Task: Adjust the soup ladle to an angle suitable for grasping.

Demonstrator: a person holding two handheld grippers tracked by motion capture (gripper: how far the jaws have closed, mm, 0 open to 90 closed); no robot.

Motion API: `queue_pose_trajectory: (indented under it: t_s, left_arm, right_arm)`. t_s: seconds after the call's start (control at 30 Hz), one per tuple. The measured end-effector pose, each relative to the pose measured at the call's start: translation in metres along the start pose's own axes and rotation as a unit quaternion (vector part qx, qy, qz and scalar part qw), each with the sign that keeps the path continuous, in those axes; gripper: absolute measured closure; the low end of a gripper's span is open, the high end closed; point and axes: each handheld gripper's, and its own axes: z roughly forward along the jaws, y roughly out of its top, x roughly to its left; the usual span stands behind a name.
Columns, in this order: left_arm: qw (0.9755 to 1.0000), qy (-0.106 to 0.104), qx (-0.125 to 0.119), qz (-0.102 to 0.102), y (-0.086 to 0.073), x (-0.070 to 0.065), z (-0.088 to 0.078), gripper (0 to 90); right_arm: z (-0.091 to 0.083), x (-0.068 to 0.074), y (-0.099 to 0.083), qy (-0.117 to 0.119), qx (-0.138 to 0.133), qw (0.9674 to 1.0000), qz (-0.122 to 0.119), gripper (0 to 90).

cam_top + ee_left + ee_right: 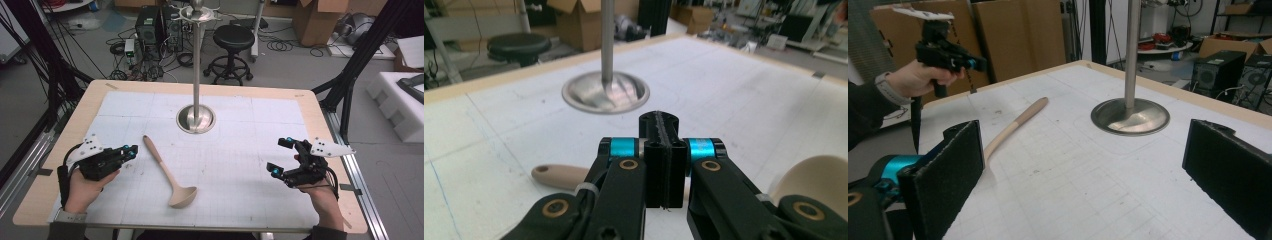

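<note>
The left gripper (131, 150) was clenched, its two black jaws pressed flat together with nothing between them, hovering just beside the upper end of the ladle's handle, at about nine o'clock from it. In the left gripper view the shut jaws stood in front of that handle, the tan tip poking out at eight o'clock. The ladle (167, 173) lay flat on the white mat (240, 130), handle toward eleven o'clock, bowl toward five o'clock. The right gripper (280, 157) was released, jaws wide apart and holding nothing, well apart from the ladle at three o'clock. The metal stand (196, 119) rose from its round base at twelve o'clock.
</note>
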Motion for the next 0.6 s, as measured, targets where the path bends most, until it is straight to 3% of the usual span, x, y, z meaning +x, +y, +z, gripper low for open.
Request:
queue_pose_trajectory:
  t_s: [0.1, 0.43, 0.6]
  left_arm:
    - [0.9996, -0.001, 0.027, 0.003, -0.005, 0.002, 0.012, 89.7]
    - [0.9979, -0.009, 0.064, -0.008, -0.011, 0.001, 0.035, 89.8]
    - [0.9950, -0.004, 0.099, -0.007, -0.017, 0.000, 0.050, 89.8]
  right_arm:
    - [0.000, 0.000, 0.000, -0.001, 0.000, 1.0000, 0.001, 2.2]
    - [-0.002, 0.000, -0.001, 0.000, -0.002, 1.0000, 0.005, 2.2]
    - [0.000, -0.001, -0.003, 0.004, 0.003, 1.0000, 0.006, 2.2]
